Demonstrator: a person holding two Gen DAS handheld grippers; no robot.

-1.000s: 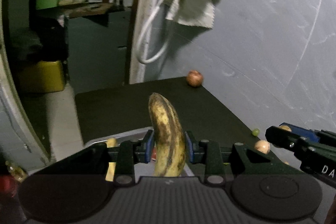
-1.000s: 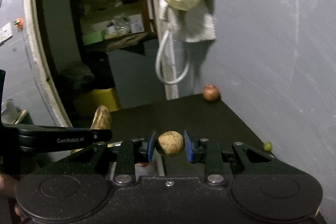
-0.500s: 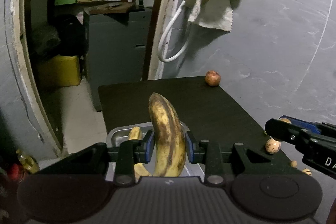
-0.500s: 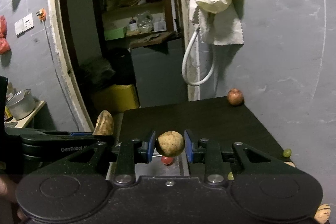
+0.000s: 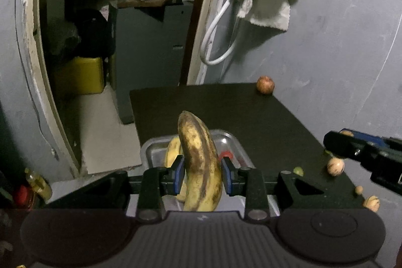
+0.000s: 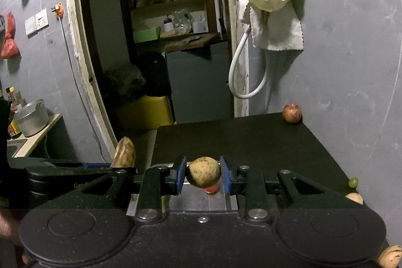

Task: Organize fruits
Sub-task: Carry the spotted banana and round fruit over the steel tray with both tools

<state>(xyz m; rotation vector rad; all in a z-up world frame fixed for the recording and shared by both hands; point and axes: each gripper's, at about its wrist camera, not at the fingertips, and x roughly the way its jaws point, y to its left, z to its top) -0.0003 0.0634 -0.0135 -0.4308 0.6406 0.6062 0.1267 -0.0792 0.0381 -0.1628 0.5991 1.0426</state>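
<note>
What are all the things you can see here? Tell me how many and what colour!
banana: 1, yellow-brown, held over the tray
second banana: 1, yellow, in the tray
tray: 1, silver, on the table's near left
red fruit: 1, in the tray
round fruit: 1, tan, held
apple: 1, reddish, table's far corner
grapes: 1 or 2, green, right edge
table: 1, black
cloth: 1, cream, hanging on the wall
left gripper: shut on the banana
right gripper: shut on the round fruit
</note>
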